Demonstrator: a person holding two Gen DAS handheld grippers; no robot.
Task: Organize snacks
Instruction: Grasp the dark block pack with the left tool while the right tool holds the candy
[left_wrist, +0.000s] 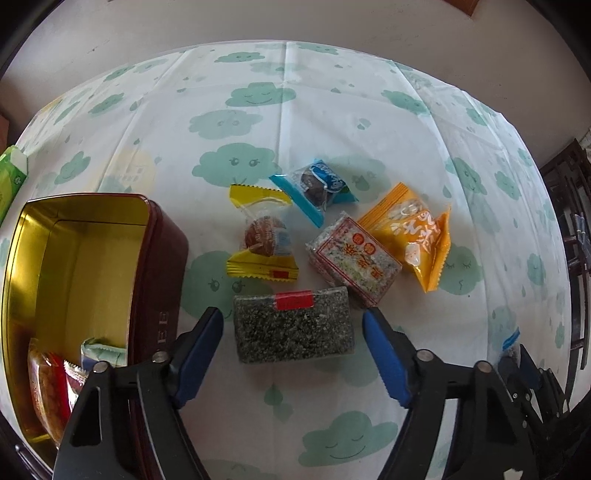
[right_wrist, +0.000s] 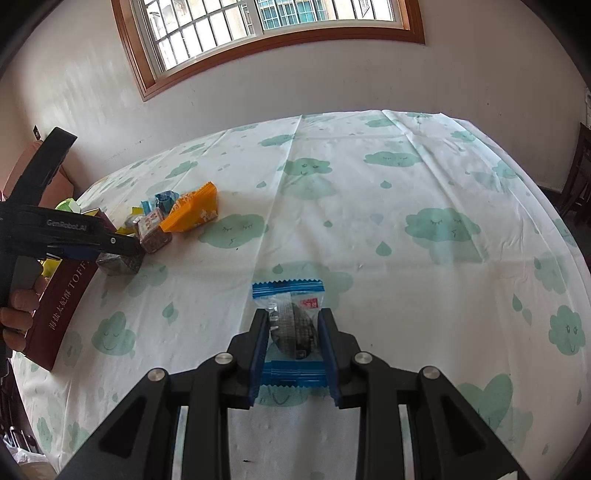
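Left wrist view. The left gripper (left_wrist: 293, 325), its blue-padded jaws spread wide, straddles a dark speckled rectangular snack block with a red label (left_wrist: 293, 325) lying flat on the cloud-printed tablecloth (left_wrist: 369, 110); neither pad touches it yet. Just to the left stands the open maroon tin with a gold interior (left_wrist: 92, 236), a few wrapped snacks already in its near corner. Beyond the block lie a yellow-ended wrapped cake (left_wrist: 263, 240), a blue-ended wrapped chocolate cake (left_wrist: 316, 190), a clear-wrapped block with a red-and-white label (left_wrist: 354, 258) and an orange pouch (left_wrist: 410, 236). To grip well, centre the pads on the block's short ends, lower until they flank its sides, and close squarely so it cannot pivot; then lift clear of the tin's rim.

Right wrist view. The right gripper (right_wrist: 293, 345) is clamped on a small blue-edged transparent packet holding a dark snack (right_wrist: 291, 325), apparently just above the cloth, though the height is hard to judge. The tin is well apart to the left, so the carry should avoid the left gripper.
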